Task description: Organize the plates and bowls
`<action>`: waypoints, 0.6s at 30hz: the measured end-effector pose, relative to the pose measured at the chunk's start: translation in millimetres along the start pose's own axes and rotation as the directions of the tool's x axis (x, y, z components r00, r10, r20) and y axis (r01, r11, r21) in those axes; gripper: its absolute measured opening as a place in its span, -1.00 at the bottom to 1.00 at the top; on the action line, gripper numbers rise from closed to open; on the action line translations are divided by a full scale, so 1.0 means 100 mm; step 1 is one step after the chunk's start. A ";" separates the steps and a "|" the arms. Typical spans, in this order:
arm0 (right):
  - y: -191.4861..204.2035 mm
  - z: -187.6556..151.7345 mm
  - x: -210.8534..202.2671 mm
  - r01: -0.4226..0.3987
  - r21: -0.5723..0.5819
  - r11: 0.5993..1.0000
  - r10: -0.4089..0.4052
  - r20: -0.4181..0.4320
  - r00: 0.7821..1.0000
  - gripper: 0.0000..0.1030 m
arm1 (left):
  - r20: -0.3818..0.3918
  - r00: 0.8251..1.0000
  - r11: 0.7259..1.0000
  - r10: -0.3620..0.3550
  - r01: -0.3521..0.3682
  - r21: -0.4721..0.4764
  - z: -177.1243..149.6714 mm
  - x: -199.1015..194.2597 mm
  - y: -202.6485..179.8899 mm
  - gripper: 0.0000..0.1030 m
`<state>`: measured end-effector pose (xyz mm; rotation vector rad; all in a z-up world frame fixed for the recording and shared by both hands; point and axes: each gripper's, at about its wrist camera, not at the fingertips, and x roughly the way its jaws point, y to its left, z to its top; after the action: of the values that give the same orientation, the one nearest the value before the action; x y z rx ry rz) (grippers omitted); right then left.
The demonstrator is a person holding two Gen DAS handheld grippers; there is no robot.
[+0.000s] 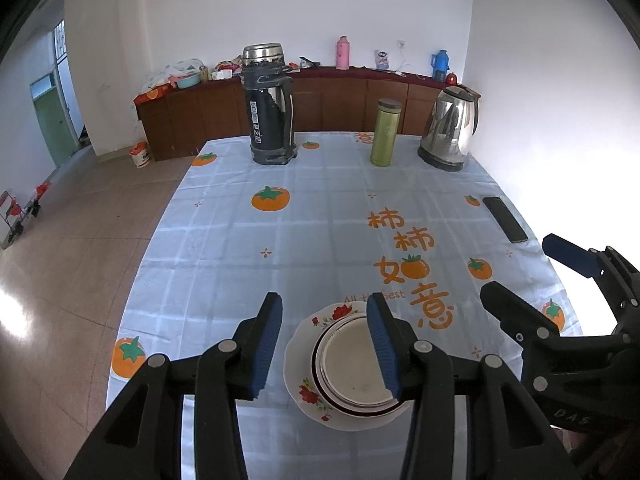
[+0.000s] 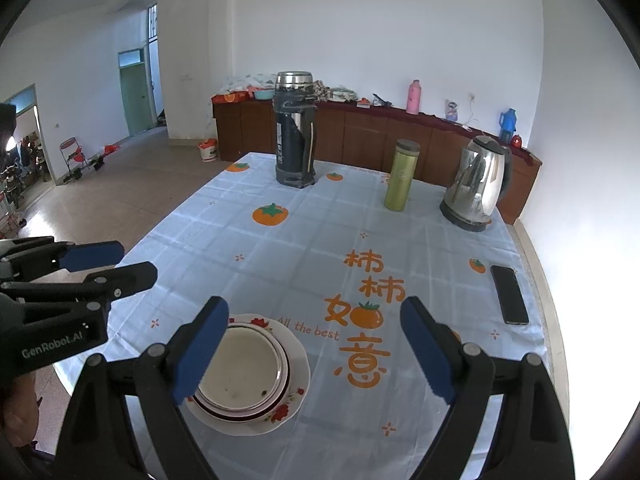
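Observation:
A white plate with red flowers (image 1: 298, 364) lies near the table's front edge, with a metal bowl (image 1: 352, 372) stacked on it. My left gripper (image 1: 324, 346) is open and empty, hovering above the stack, its right finger over the bowl. The stack also shows in the right wrist view: the plate (image 2: 296, 384) and the bowl (image 2: 240, 368). My right gripper (image 2: 316, 352) is open and empty, to the right of the stack, its left finger over the bowl's edge. The right gripper shows in the left wrist view (image 1: 520, 280), and the left gripper in the right wrist view (image 2: 120, 262).
At the table's far side stand a dark thermos jug (image 1: 270, 108), a green flask (image 1: 386, 132) and a steel kettle (image 1: 452, 128). A black phone (image 1: 505, 219) lies by the right edge. A persimmon-print cloth (image 1: 320, 216) covers the table. A wooden cabinet stands behind.

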<state>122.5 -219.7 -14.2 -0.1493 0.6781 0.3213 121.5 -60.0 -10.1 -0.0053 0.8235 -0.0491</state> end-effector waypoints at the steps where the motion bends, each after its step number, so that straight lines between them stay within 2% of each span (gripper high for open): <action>1: 0.00 0.00 0.00 0.000 -0.001 1.000 0.000 -0.001 1.000 0.73 | 0.000 1.000 1.000 -0.001 0.001 0.000 0.00 0.00 0.00 -0.09; 13: 0.00 0.00 0.02 0.000 -0.002 1.000 0.000 -0.004 1.000 0.73 | 0.001 1.000 1.000 -0.004 0.004 -0.019 0.06 0.06 0.05 -0.09; 14: 0.00 0.00 0.02 0.000 -0.002 1.000 0.000 -0.003 1.000 0.73 | 0.008 1.000 1.000 -0.003 0.004 -0.027 0.07 0.06 0.06 0.08; 15: 0.00 0.01 0.02 -0.001 -0.003 1.000 0.001 -0.003 1.000 0.73 | 0.012 1.000 0.999 -0.017 0.017 -0.036 0.08 0.06 0.08 0.35; 18: 0.00 0.00 0.04 -0.002 -0.003 1.000 0.001 -0.005 1.000 0.73 | 0.028 0.999 0.999 -0.028 0.029 -0.036 0.09 0.05 0.09 0.37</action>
<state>125.4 -218.7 -16.3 -0.1528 0.6826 0.3236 131.7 -51.3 -7.4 -0.0517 0.7970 -0.0605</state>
